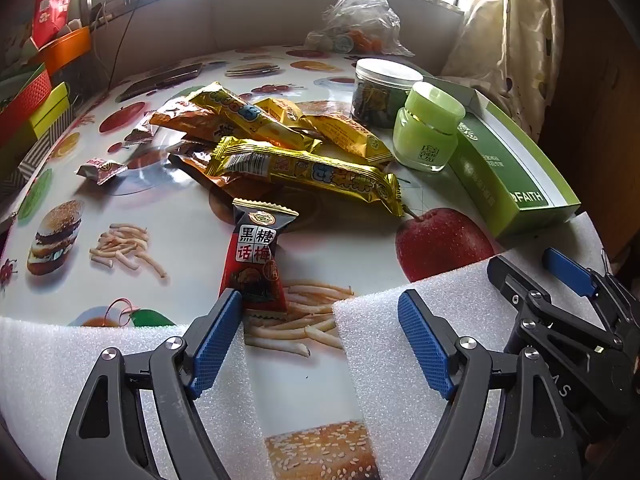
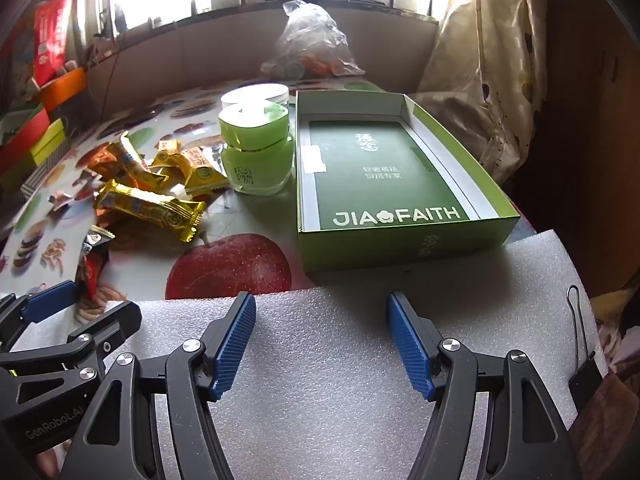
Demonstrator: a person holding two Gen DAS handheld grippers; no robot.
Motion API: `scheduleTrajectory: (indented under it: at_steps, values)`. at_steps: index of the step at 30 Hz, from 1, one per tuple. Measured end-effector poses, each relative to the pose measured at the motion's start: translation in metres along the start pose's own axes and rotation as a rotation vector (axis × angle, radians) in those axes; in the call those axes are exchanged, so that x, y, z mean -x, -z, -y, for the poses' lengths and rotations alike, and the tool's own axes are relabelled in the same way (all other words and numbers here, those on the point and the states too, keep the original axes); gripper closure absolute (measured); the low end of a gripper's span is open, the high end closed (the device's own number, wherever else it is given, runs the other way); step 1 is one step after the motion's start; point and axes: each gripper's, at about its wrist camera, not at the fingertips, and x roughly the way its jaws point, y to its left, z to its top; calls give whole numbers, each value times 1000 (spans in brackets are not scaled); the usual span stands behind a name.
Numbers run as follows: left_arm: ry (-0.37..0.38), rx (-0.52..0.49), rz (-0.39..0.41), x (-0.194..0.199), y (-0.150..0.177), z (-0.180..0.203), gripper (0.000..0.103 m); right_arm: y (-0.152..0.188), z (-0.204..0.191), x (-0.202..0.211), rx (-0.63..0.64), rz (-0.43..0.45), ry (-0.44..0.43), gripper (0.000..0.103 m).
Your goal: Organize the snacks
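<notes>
The open green box (image 2: 404, 184), the largest thing at hand, lies empty at the counter's right side and looks like the likely home for the snacks, though that is a judgement. The heap of long gold wafer bars (image 1: 308, 168) and orange packets (image 1: 188, 118) sits mid-counter, left of the pale green cream jar (image 1: 426, 128) and a dark-filled clear jar (image 1: 384, 94). Nearest the left gripper (image 1: 320, 340) lies a red-and-black plum candy packet (image 1: 254, 256), its lower edge just beside the left pad. Both the left gripper and the right gripper (image 2: 322, 340) stand released, jaws wide, holding nothing.

To do the pick well, the left gripper should probably centre over the packet's narrow width, straddle it and close on its body rather than its crimped end, since the slick wrapper may slip. The right gripper hovers over foam, free to steady the box.

The counter (image 1: 168, 208) wears a glossy cloth printed with apples, burgers and fries; white foam sheets (image 2: 360, 312) pad its near edge. Beyond lie a clear plastic bag (image 1: 360, 16), barred windows, a curtain at right and coloured boxes at left.
</notes>
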Motion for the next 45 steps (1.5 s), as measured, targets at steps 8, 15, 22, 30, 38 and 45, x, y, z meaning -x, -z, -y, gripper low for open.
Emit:
scheduleTrajectory:
  at_steps: [8,15,22,30,38,45]
  values:
    - [-8,-3,-4,0,-2,2,23,1,0,0,1,10,0,35]
    - [-8,-1,1,3,2,1,23,0,0,4,1,12,-1,35]
    - [-8,2,5,3,3,2,23,1,1,4,0,18,-3,35]
    - [-8,3,7,4,3,2,23,1,0,4,0,20,-3,35]
    - [-8,4,8,4,3,2,23,2,0,4,-1,23,-4,35]
    - [-8,4,9,3,3,2,23,3,0,4,-1,24,-4,35]
